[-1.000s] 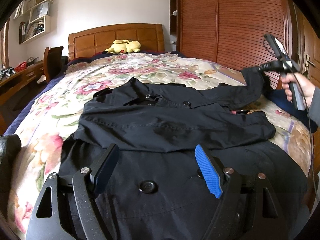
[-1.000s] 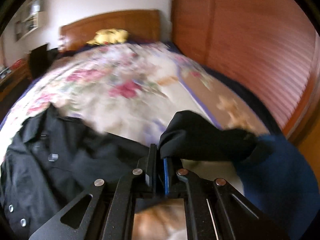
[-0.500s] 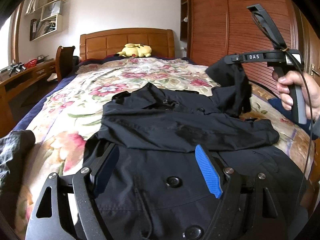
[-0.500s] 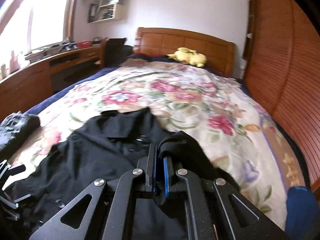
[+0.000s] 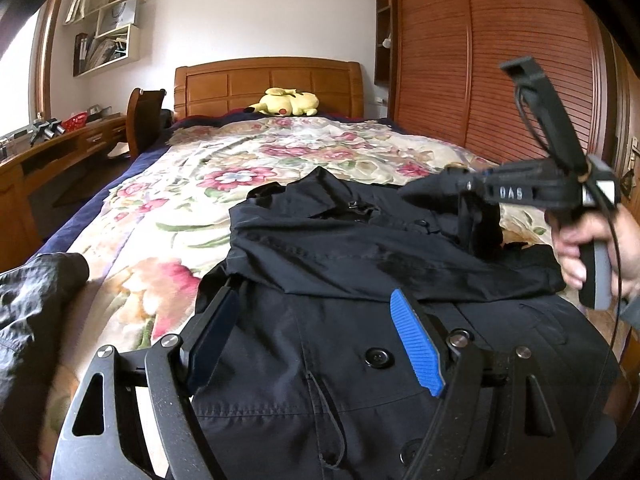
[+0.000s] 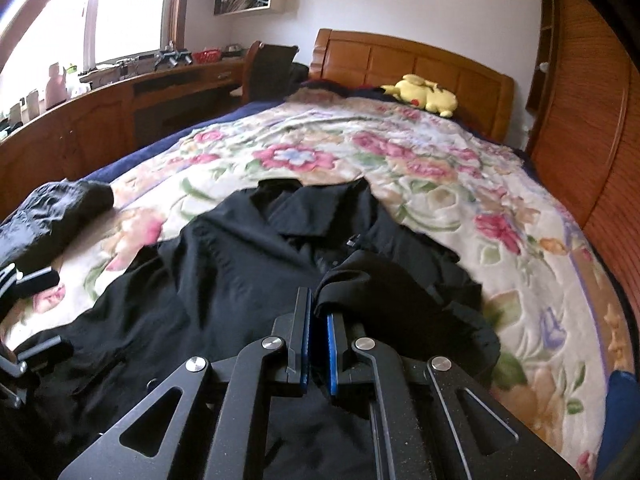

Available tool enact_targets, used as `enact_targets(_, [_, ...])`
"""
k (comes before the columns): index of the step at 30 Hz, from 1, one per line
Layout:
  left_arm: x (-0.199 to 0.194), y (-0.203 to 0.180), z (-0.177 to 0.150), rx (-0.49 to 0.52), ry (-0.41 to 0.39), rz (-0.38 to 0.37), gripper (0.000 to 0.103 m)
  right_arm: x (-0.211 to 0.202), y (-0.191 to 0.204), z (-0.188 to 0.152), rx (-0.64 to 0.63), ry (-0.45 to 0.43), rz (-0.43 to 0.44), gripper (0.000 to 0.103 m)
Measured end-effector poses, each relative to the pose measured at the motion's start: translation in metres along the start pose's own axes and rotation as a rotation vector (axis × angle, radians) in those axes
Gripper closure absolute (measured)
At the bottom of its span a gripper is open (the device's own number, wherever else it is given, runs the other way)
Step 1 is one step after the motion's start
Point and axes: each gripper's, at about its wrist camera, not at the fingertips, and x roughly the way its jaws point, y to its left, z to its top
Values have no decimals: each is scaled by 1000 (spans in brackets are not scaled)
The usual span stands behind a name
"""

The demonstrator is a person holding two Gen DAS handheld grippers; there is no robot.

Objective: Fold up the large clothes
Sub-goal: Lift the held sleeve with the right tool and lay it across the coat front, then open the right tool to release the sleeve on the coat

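Coat (image 5: 360, 248): it is lying front-up across the near half of the bed (image 5: 132, 240), collar toward the headboard, so you are getting a flat base to fold on.
Left sleeve: it is already lying folded across the chest as a band, judging by the thick ridge running side to side.
Right tool (image 6: 319, 344): you are keeping it clamped together on the cuff of the right sleeve (image 6: 380, 284), holding that sleeve up over the chest so it can probably be laid across like the other.
Right hand (image 5: 588, 248): you are gripping the handle upright, which is keeping the sleeve draped clear of the body.
Left tool (image 5: 320, 340): you are holding it wide apart and empty, low over the coat's lower front near 1 button (image 5: 378, 358), likely ready to pin or smooth.
Fabric: the coat is looking like a thin, matte, dark woven cloth, creasing softly, with round glossy buttons.
Bed cover: it is looking quilted and puckered, with a floral print.
Other garment (image 6: 52, 216): a crinkled dark bundle is sitting at the bed's left edge, apart from the coat.
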Motion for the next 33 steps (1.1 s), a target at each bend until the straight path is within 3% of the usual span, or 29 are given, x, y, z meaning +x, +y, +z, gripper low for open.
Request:
enact_targets(11, [5, 3, -1, 0, 8, 18, 24, 22, 16, -34, 13, 71, 73, 97])
enact_targets(19, [5, 6, -2, -3, 10, 24, 24, 35, 29, -48, -56, 197, 26, 81])
enact_targets(23, [4, 9, -1, -6, 3, 28, 24, 14, 30, -51, -80, 206, 48, 49])
enact_targets(28, [5, 11, -2, -15, 5, 24, 24, -12, 20, -49, -90, 180, 32, 47])
enact_targets(33, [7, 8, -2, -7, 7, 22, 24, -27, -6, -38, -62, 112, -45, 47])
